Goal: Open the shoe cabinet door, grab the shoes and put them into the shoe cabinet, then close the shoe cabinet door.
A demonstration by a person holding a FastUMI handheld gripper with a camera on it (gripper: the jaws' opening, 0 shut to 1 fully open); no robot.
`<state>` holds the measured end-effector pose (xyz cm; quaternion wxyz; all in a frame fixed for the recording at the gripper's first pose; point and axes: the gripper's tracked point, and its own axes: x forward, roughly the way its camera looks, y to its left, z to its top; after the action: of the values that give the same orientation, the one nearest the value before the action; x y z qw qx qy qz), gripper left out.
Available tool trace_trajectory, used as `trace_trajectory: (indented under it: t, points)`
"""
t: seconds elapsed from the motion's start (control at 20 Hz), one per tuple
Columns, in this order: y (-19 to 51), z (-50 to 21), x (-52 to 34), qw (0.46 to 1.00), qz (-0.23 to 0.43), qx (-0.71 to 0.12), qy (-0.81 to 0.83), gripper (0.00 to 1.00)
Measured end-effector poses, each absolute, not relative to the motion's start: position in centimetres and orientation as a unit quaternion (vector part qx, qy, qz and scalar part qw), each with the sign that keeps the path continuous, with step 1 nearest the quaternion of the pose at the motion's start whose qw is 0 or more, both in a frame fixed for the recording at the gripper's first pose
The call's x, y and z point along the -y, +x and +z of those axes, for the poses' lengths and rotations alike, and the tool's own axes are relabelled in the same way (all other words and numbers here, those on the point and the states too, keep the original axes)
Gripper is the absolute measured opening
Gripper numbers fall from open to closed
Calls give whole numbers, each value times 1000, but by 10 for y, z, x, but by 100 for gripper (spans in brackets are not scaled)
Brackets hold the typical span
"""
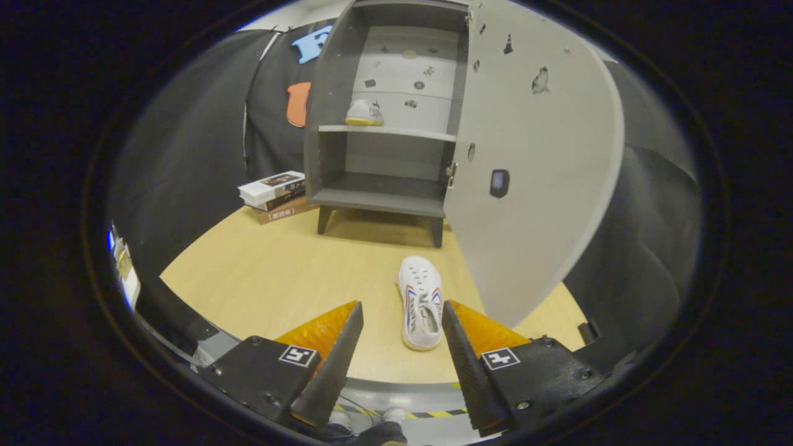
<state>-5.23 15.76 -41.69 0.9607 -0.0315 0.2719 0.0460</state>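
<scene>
The grey shoe cabinet (328,93) stands at the far side of the wooden table, its pale door (533,186) swung wide open to the right. One white shoe (364,113) rests on the cabinet's upper shelf (403,132). A second white shoe (420,302) with red and blue stripes lies on the table, just ahead of my fingertips and close to the right finger (458,347). My gripper (401,313) is open above the table's near edge, with nothing between its fingers. The lower shelf (378,189) holds nothing.
A stack of books (276,195) lies on the table left of the cabinet. The open door's lower edge hangs over the table to the right of the loose shoe. The wooden table (266,272) ends close below my fingers, with yellow-black floor tape (433,414) beneath.
</scene>
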Motion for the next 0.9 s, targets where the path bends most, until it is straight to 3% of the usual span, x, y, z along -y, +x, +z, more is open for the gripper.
trace_trajectory:
  t: [0.35, 0.9]
  points:
    - [13, -491, -146, 942, 24, -324, -81, 83]
    - [42, -546, -162, 908, 46, -413, -50, 81]
